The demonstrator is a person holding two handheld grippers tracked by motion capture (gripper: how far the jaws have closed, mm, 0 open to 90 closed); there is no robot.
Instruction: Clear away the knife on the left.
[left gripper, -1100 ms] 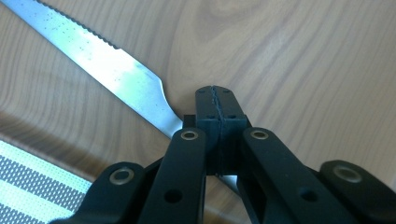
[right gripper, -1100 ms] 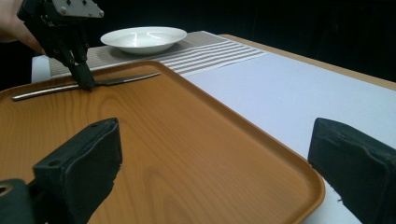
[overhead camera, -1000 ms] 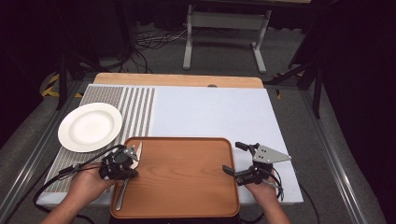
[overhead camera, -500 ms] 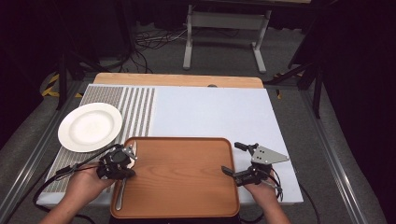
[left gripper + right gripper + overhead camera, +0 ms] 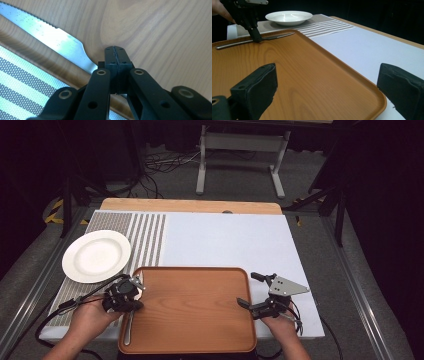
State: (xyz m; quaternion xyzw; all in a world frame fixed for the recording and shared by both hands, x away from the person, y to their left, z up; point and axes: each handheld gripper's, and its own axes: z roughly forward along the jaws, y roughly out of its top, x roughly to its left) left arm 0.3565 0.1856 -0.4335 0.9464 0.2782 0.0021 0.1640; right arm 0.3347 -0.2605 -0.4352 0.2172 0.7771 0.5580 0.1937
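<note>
left gripper view: fingers clamp knife

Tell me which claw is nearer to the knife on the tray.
Left. The left claw is shut right at the knife, by the tray's left edge. The right claw stands open at the tray's right edge, far from it.

knife: steel, serrated blade
pose: flat, blade pointing toward the table's far side
place: on the wooden tray, along its left rim
state: neck pinched in the left gripper
</note>
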